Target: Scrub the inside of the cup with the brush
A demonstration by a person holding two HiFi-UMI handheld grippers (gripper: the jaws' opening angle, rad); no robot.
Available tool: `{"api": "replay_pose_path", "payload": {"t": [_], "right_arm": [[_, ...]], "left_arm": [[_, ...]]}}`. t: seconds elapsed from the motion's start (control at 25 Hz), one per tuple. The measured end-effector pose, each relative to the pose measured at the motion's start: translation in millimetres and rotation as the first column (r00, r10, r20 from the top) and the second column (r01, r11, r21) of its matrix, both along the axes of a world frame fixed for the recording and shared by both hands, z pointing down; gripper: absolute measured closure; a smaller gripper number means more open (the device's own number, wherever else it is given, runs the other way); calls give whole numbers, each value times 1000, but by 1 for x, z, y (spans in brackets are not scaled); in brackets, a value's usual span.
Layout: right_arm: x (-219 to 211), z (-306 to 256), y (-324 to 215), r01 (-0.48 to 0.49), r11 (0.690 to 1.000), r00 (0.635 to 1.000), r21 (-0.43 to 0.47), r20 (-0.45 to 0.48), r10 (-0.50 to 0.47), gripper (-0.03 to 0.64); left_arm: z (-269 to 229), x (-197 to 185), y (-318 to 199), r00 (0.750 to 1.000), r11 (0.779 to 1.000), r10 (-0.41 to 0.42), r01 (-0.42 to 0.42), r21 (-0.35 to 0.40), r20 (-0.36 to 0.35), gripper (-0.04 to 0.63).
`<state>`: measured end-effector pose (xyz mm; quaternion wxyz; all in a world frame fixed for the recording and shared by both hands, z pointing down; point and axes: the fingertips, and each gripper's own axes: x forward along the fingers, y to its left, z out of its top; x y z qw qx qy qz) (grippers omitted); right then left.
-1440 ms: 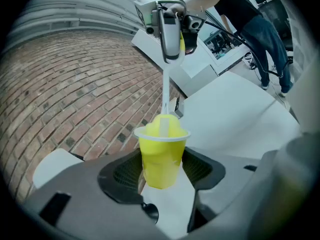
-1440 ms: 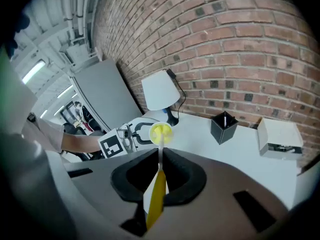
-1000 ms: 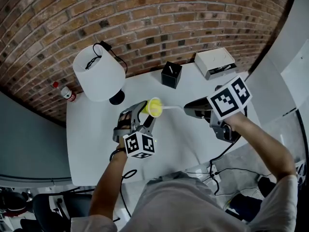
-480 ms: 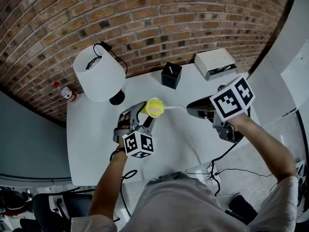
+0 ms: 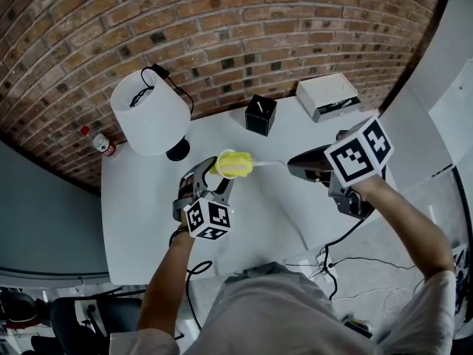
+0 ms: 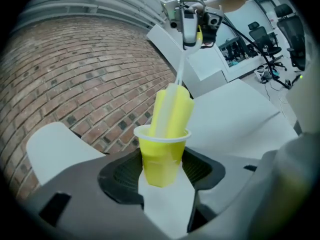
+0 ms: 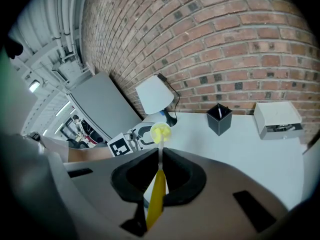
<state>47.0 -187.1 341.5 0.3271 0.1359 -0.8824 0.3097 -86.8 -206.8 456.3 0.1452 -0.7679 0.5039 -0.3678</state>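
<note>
Holding the yellow cup (image 6: 161, 156) between its pads, the left tool (image 5: 213, 182) stands wide, both pads pressed against the cup's lower wall. Cup is lifted clear of the desk (image 5: 140, 220), roughly over its middle, mouth tipped toward the right tool (image 5: 297, 167). Right tool is drawn in narrow and clamps the yellow handle of the brush (image 7: 156, 199); the brush's thin white shaft runs from that tool across to the cup. Yellow sponge head of the brush sits partly inside the cup, its upper part standing out past the white rim. Lamp (image 5: 148, 113) with white shade stands at the desk's far left corner; black holder (image 5: 261, 115) near the far edge; white box (image 5: 329, 96) at the far right corner
</note>
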Motion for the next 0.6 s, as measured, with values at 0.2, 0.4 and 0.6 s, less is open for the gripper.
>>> {"api": "replay_pose_path", "payload": {"t": [0.2, 0.4, 0.6], "right_arm": [[0, -1, 2, -12, 999, 1000, 51, 0, 12, 592], [3, -3, 4, -42, 992, 999, 122, 7, 42, 591], [4, 2, 4, -110, 978, 993, 179, 52, 102, 592]], "left_arm": [[7, -7, -4, 986, 997, -68, 63, -37, -151, 336], [17, -11, -8, 931, 988, -146, 118, -102, -334, 336], [28, -9, -10, 887, 982, -175, 126, -141, -427, 336]]}}
